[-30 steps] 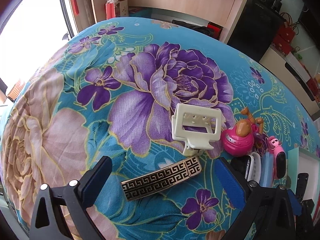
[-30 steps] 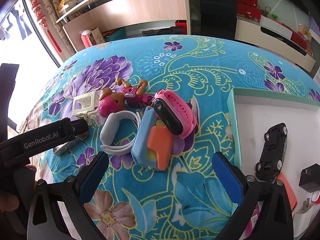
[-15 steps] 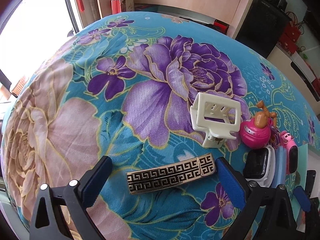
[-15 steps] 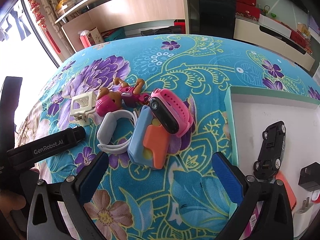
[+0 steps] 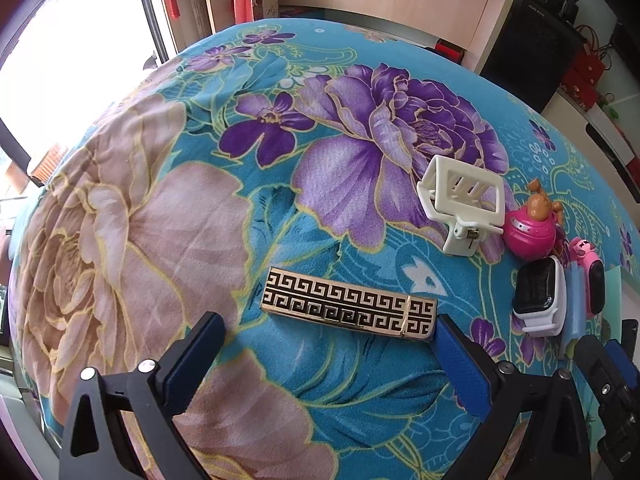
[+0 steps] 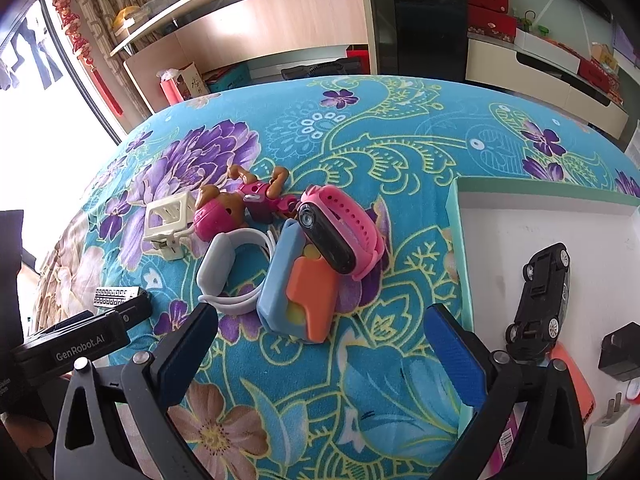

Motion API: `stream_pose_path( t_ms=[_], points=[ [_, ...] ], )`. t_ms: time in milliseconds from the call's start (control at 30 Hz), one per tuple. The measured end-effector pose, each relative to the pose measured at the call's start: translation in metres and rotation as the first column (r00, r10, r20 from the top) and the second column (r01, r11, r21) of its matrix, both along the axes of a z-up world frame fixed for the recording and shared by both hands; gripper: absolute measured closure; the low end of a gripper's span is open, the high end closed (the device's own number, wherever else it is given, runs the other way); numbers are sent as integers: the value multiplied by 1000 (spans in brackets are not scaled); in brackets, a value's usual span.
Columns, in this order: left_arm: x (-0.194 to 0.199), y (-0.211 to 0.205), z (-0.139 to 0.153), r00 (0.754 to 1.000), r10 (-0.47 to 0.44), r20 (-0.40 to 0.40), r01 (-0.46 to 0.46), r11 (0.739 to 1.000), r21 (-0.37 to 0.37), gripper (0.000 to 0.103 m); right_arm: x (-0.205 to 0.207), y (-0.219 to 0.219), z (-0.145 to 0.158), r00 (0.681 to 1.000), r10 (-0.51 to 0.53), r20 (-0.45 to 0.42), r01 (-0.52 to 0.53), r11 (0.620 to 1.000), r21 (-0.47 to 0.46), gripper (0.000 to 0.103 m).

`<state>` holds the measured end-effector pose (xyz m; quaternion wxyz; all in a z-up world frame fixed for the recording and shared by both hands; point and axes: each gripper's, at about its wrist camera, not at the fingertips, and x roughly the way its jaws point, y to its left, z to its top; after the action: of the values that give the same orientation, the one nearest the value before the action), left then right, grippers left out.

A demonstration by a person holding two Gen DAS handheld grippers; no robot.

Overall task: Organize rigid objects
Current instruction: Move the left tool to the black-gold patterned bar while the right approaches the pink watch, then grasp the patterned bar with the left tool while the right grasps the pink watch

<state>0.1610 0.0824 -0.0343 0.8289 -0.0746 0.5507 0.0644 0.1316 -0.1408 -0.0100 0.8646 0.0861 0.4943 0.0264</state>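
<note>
A gold-and-black patterned bar [image 5: 348, 310] [image 6: 116, 294] lies flat on the flowered cloth. My left gripper [image 5: 328, 346] [image 6: 84, 340] is open just behind it, and its right finger [image 5: 460, 364] almost touches the bar's right end. To the right sit a white claw clip [image 5: 460, 204] [image 6: 166, 220], a pink toy figure [image 5: 530, 232] [image 6: 232, 208], a white watch [image 5: 540, 296] [image 6: 224, 268], a pink watch [image 6: 340, 236] and a blue-and-orange piece [image 6: 296, 292]. My right gripper [image 6: 322, 332] is open and holds nothing, just short of that blue-and-orange piece.
A white tray with a teal rim [image 6: 456, 220] stands at the right, holding a black toy car [image 6: 540, 292], a black plug [image 6: 620, 348] and other small items. Shelves and cabinets [image 6: 280, 36] stand beyond the table's far edge. A window is at the left.
My left gripper has shifted left and closer to the patterned bar, which now lies level across its fingers' gap. The right gripper has barely moved.
</note>
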Motion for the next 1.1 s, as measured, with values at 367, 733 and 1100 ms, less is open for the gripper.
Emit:
stream_pose_path(
  t_ms=[367,733,1100],
  points=[
    [-7,0,9,999,-28,25,28,999,-18,22,7,-16,3,996,-76,37,74,996,54,16],
    [-4,-8,11,996,-77,41,78,997,-23,52,33,-28,4,992,-125,22,122,988,91,25],
    [-5,-2,13,998,-58,31,59,997,-50,41,47,-32,-3,991,-127,-31,130,984,122,28]
  ],
)
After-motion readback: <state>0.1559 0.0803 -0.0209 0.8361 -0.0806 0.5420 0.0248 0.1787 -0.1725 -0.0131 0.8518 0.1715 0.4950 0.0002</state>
